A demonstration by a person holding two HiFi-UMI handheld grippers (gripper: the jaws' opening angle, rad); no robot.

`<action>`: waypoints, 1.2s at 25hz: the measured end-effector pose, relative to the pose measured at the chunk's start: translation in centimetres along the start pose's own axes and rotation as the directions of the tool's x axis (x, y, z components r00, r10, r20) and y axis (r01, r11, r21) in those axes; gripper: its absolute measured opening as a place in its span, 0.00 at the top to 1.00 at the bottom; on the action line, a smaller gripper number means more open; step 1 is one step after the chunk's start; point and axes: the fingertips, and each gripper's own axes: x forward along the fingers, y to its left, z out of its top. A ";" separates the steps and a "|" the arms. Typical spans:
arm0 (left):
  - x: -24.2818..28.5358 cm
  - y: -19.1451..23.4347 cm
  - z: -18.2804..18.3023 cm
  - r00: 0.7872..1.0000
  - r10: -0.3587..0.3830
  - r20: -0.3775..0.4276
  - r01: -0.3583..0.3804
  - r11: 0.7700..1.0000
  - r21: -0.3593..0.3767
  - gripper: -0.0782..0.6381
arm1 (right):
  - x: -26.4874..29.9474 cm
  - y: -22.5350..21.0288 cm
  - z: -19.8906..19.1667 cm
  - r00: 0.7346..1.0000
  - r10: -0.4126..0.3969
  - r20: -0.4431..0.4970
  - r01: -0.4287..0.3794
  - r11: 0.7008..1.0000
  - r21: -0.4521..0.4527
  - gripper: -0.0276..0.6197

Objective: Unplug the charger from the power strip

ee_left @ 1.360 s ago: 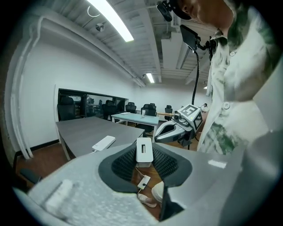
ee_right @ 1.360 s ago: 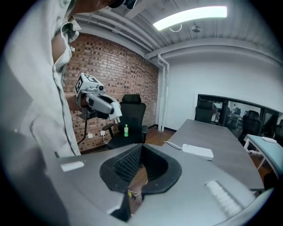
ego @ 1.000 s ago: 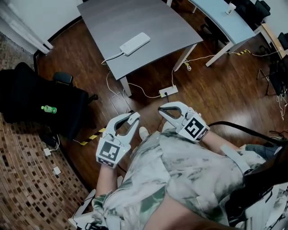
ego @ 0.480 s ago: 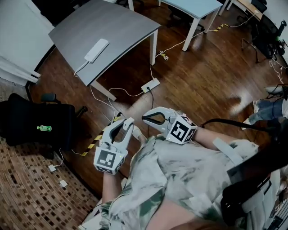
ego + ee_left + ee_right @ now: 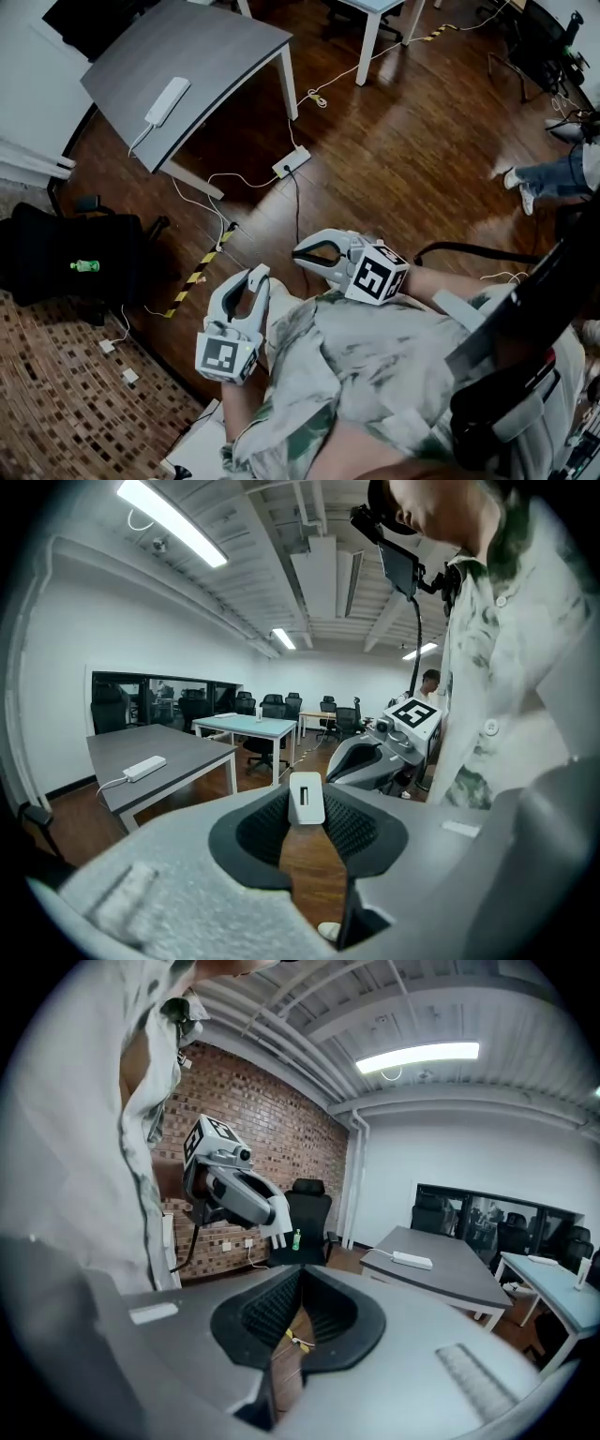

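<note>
My left gripper (image 5: 260,273) (image 5: 307,803) is shut on a small white charger (image 5: 307,799), pinched at the jaw tips; in the right gripper view the charger (image 5: 278,1230) shows at that gripper's tip. The right gripper (image 5: 300,251) (image 5: 298,1274) is shut with nothing between its jaws. I hold both close to my body above the wooden floor. A long white power strip (image 5: 167,100) (image 5: 145,768) (image 5: 411,1260) lies on the grey table (image 5: 216,47), far from both grippers. Its white cable hangs off the table edge.
A white floor socket box (image 5: 292,161) with cables lies on the floor beyond the grippers. A black office chair (image 5: 75,248) carrying a green bottle (image 5: 84,266) stands at left. Yellow-black tape (image 5: 197,274) marks the floor. Another person's legs (image 5: 553,173) are at right.
The grey table and floor socket have slid up and left in the head view as I move away from them. Both grippers stay near my body, and the left one sits lower.
</note>
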 end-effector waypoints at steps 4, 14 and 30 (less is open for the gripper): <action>-0.7 0.6 -0.5 1.000 -0.014 -0.007 0.014 1.000 0.028 0.74 | 0.0 -0.3 0.8 0.999 -0.037 0.006 0.037 0.999 -0.011 0.94; -4.4 4.8 0.2 0.999 -0.032 -0.010 0.033 0.998 0.057 0.74 | 3.5 -0.6 5.1 0.996 -0.072 0.045 0.073 0.997 -0.025 0.94; -6.9 8.9 -1.4 0.997 -0.080 0.002 0.079 0.995 0.067 0.74 | 8.6 1.1 7.9 0.997 -0.069 0.037 0.071 0.996 -0.047 0.95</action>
